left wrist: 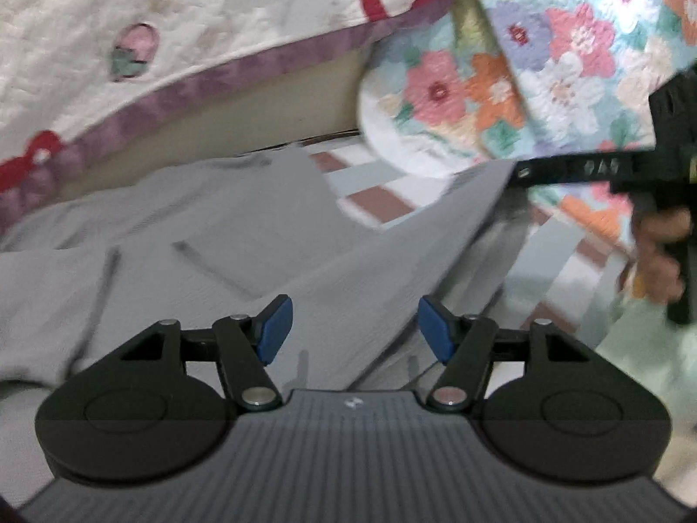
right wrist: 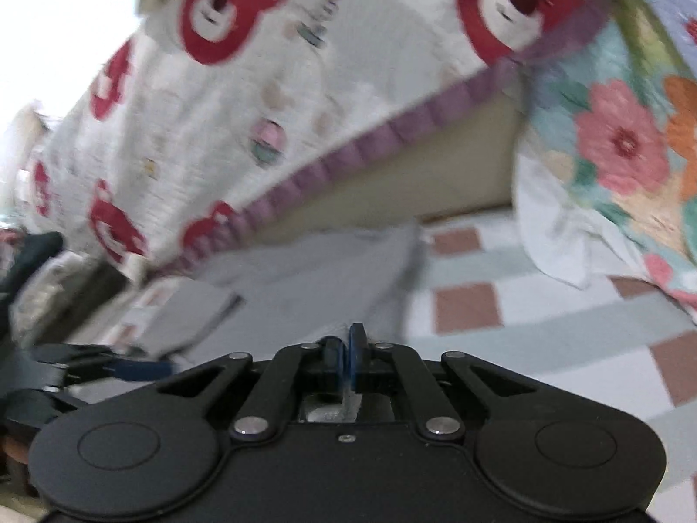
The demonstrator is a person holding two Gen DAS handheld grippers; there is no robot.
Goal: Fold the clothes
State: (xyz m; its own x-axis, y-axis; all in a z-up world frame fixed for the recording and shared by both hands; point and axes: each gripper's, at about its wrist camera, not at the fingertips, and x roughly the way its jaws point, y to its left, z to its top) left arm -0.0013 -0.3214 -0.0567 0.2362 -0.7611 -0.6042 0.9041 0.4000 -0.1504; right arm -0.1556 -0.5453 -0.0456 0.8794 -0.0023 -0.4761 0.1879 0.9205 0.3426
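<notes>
A light grey garment (left wrist: 226, 226) lies spread on a checked bed sheet (left wrist: 374, 205). My left gripper (left wrist: 355, 327) is open and empty, with its blue pads just above the grey cloth. My right gripper (right wrist: 346, 351) is shut on an edge of the grey garment (right wrist: 305, 287), and a strip of grey cloth shows between its blue pads. In the left wrist view the right gripper (left wrist: 522, 172) appears at the right, holding the garment's far edge lifted. The left gripper (right wrist: 143, 368) shows at the lower left of the right wrist view.
A white quilt with red bears and a purple border (left wrist: 183, 43) hangs along the back. A floral quilt (left wrist: 566, 52) is piled at the right. The checked sheet (right wrist: 544, 327) stretches to the right of the garment.
</notes>
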